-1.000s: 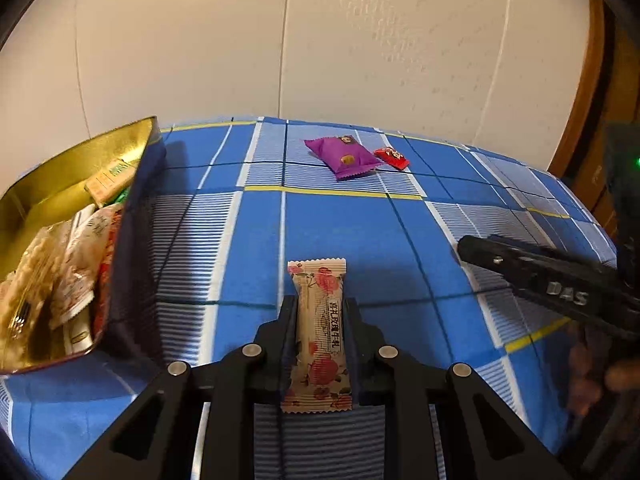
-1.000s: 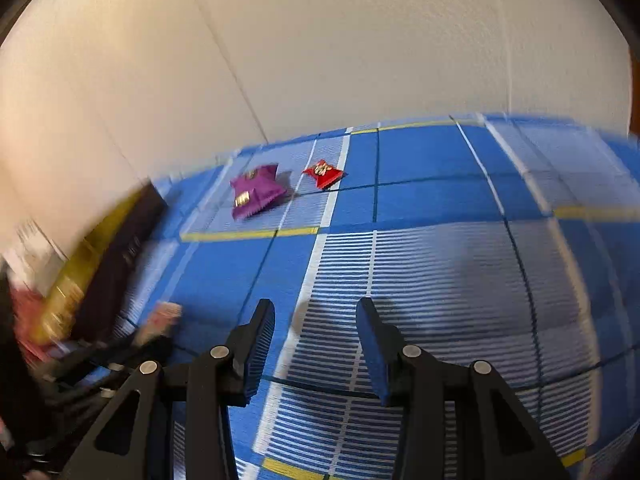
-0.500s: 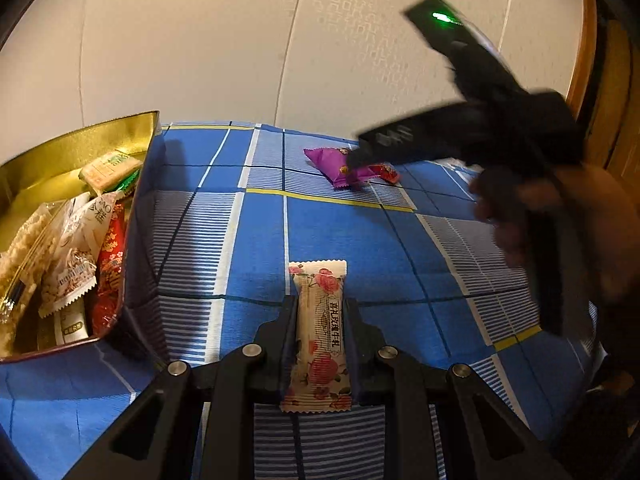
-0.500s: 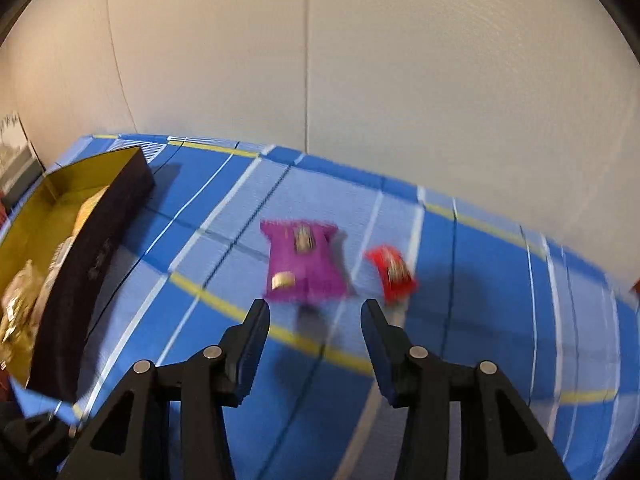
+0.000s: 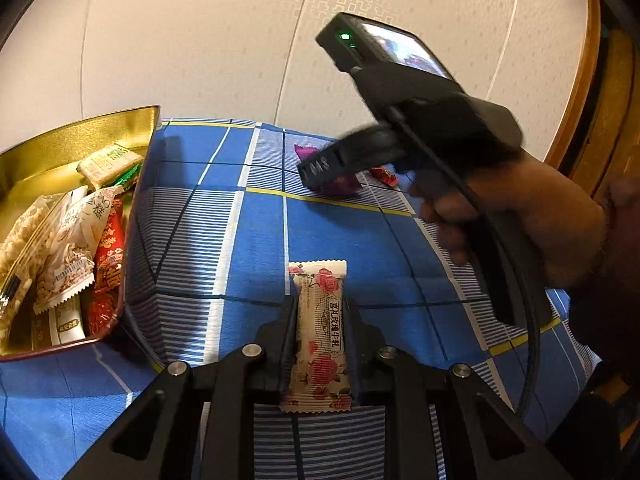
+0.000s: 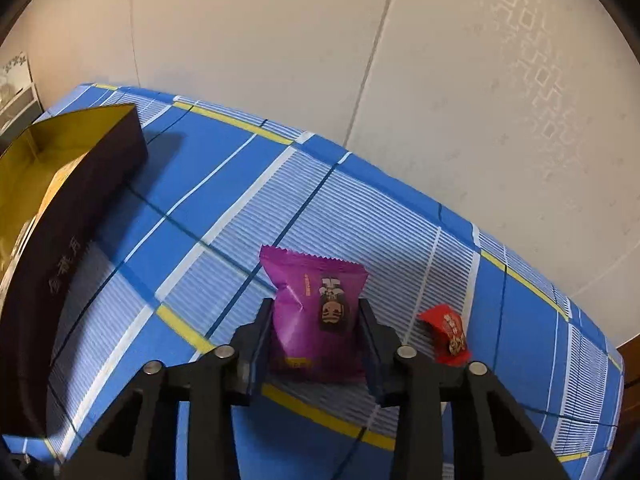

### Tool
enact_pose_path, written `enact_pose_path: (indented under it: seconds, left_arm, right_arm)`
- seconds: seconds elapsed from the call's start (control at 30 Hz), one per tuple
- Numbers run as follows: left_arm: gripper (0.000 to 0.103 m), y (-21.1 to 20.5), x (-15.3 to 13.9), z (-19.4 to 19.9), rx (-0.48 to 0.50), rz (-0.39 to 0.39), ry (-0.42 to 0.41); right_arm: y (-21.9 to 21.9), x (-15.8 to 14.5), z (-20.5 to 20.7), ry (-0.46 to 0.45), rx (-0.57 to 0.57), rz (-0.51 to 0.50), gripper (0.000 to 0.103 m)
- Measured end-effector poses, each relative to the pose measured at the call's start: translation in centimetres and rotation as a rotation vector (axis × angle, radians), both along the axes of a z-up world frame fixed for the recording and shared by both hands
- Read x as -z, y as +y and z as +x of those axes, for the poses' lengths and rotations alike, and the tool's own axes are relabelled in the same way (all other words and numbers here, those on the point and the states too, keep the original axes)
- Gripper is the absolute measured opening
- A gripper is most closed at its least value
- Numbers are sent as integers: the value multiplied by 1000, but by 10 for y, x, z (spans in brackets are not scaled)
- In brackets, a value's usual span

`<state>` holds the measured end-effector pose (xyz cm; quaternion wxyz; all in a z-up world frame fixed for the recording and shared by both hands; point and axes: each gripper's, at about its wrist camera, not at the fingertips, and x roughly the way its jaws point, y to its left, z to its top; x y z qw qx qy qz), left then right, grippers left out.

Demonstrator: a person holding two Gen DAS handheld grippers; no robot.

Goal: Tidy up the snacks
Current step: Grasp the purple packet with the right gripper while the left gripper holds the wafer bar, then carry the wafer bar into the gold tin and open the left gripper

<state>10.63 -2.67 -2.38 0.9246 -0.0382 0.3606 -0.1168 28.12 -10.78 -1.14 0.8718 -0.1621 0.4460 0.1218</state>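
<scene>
- Right wrist view: half a second ago our right gripper (image 6: 316, 332) hung short of the purple packet (image 6: 316, 316); now its open fingers straddle it on the blue checked tablecloth (image 6: 400, 216), not yet pinching.
- Left wrist view: our left gripper (image 5: 318, 320) still clamps the rose-print candy bar (image 5: 318, 336) above the tablecloth's near edge, unchanged.
- Only the left view shows the snacks heaped in the gold tin (image 5: 80, 136) at the left edge, and our hand (image 5: 532, 216) on the right gripper.
- Only the right view shows the whole red candy (image 6: 450, 332), just right of the purple packet.
</scene>
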Motion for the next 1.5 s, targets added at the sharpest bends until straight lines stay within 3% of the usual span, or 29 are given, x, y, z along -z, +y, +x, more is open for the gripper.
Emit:
enact_pose_path:
  seconds: [0.2, 0.47, 0.77, 1.5]
  left_arm:
    - [22, -1, 0, 1, -3, 6, -1]
    - [22, -5, -1, -3, 1, 29, -6]
    - [22, -4, 0, -1, -10, 60, -12]
    - [22, -9, 2, 1, -13, 128, -23]
  right_arm:
    - [-18, 0, -53, 11, 1, 17, 38]
    - [-52, 5, -119, -46, 107, 59, 39]
    - [-72, 8, -130, -77, 152, 172, 43]
    - [-74, 8, -133, -83, 168, 186, 43]
